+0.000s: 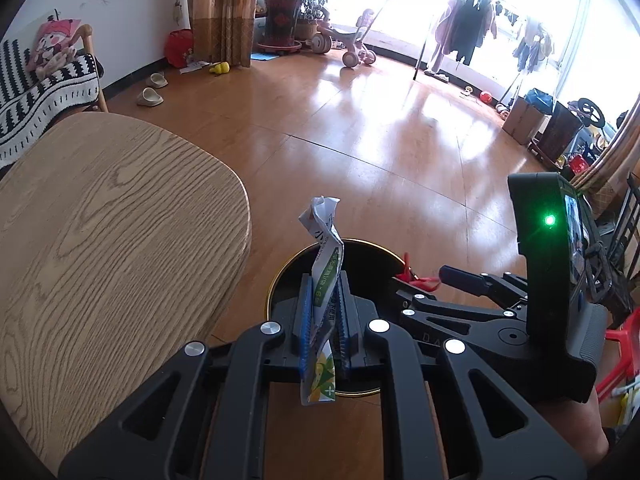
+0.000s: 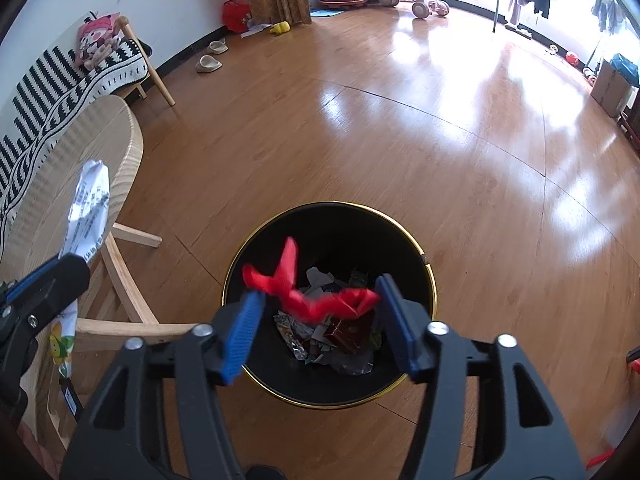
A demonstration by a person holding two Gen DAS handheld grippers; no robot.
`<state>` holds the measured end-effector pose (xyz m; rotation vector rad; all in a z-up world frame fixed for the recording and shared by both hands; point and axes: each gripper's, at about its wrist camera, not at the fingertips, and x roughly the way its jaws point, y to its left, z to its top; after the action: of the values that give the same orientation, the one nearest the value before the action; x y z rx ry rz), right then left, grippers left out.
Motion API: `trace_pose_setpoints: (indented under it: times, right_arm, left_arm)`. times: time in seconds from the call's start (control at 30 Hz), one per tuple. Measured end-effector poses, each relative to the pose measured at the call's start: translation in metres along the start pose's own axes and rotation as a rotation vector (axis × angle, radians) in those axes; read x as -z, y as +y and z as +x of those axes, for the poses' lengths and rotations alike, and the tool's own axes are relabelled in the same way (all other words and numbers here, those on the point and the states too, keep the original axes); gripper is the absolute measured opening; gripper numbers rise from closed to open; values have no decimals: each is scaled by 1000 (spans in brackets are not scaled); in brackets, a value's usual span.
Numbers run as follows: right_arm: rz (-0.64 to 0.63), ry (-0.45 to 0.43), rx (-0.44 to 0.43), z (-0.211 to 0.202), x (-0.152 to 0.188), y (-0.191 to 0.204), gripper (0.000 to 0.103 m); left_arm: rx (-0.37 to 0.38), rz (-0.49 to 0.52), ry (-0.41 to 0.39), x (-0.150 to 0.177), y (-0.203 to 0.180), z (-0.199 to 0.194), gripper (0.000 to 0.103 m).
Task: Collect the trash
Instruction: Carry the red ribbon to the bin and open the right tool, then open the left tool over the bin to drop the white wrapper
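Observation:
My left gripper [image 1: 325,280] is shut on a crumpled white-and-green wrapper [image 1: 325,256] and holds it over the near rim of a black bin with a gold rim [image 1: 276,284]. The same wrapper [image 2: 90,200] and left gripper [image 2: 52,276] show at the left of the right wrist view. My right gripper [image 2: 318,302] is open above the bin [image 2: 428,276]. A red crumpled wrapper [image 2: 316,298] hangs blurred between its blue pads [image 2: 240,332], touching both tips. Several scraps of trash [image 2: 332,344] lie in the bin. The right gripper [image 1: 460,280] and red wrapper [image 1: 416,278] show in the left view.
A round wooden table [image 1: 100,232] stands left of the bin, its legs [image 2: 120,280] close to it. A bench with a striped blanket [image 2: 60,88] stands by the wall. Slippers [image 1: 151,97], a plant pot [image 1: 282,20], a tricycle [image 1: 352,46], a clothes rack [image 1: 468,32] are far off.

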<state>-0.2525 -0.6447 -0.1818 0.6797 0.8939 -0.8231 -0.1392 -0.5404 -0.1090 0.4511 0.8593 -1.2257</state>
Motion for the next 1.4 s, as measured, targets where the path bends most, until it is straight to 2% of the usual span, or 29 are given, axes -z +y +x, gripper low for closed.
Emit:
trace_pose_setpoints:
  times: [0.27,0.4,0.57,0.87,0.93,0.97,1.0,1.17,1.23,1.37,1.4]
  right_arm:
    - [59,-27,29,-9,1,-11,81]
    - [147,-49,47,-17,2,-30,83]
    - [249,-73,79,-24,5,-56,85]
    - [312,-98,82,-30,7,-72,86]
    - [309,-103,83,-31,6,-72,86]
    - [306,-106,84,-31,6,-71,86]
    - [305,-108,83,-31,7,-70,86]
    - [286,-122,79,-31,6,-66,86]
    - [272,-132,77,-33,5,-63,86]
    - [194,-145,48,-37,2,-41,91]
    - [166,-150,41,-38,1,-33,91]
  left_arm:
    - [11,0,9,-1,-5,5,11]
    - [45,-9,24,-2,-7,10,11]
    - [52,10,37,-3,-19,23,11]
    - [60,-5,80,-4,-25,47,12]
    - [67,-6,81,-5,-26,48,25]
    - [69,-4,80,-6,-25,48,48]
    - [66,2,71,-6,-25,46,63]
    - [62,28,38,-6,-27,30,65]
    - [63,20,23,-7,-22,18,69]
    - [19,14,-39,-4,-7,-21,93]
    - [-3,15,-55,-2,-1,-31,93]
